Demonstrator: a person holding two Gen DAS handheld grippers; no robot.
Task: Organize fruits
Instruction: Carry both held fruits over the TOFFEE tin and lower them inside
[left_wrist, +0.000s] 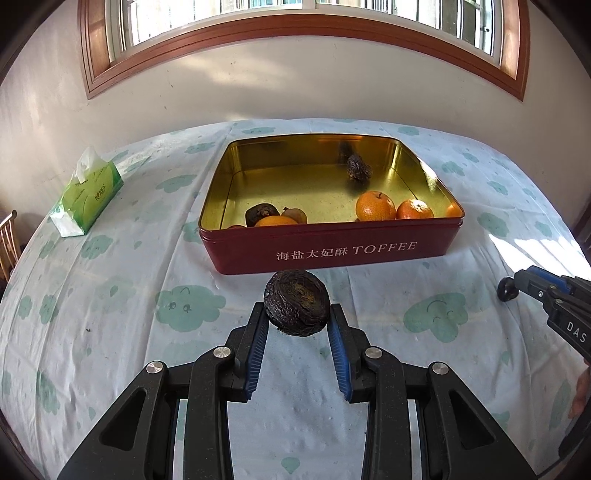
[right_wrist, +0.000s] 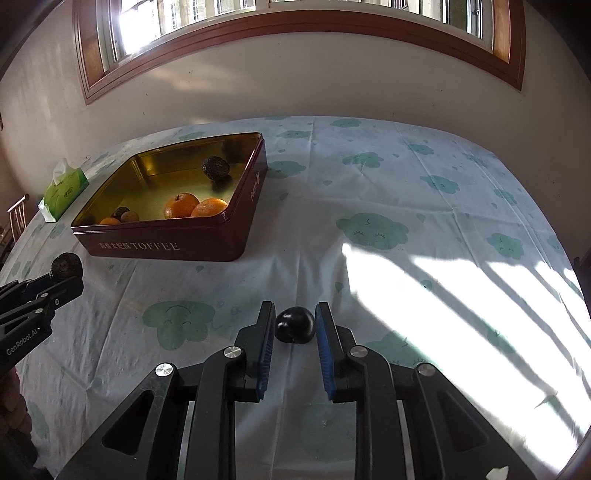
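Note:
A red TOFFEE tin (left_wrist: 332, 251) with a gold inside holds oranges (left_wrist: 375, 206), a dark wrinkled fruit (left_wrist: 359, 167) at the back and more dark fruits at the front left. The tin also shows in the right wrist view (right_wrist: 166, 247). My left gripper (left_wrist: 297, 314) is shut on a dark wrinkled fruit (left_wrist: 297, 302) and holds it just in front of the tin; it also shows in the right wrist view (right_wrist: 66, 266). My right gripper (right_wrist: 295, 321) has its jaws around a small black fruit (right_wrist: 295, 325) on the cloth, with the pads close to its sides.
A green tissue pack (left_wrist: 86, 195) lies at the table's left. The table has a white cloth with green cloud prints (right_wrist: 373, 229). A wall and a window stand behind the table. Sunlight falls on the cloth at the right (right_wrist: 461, 295).

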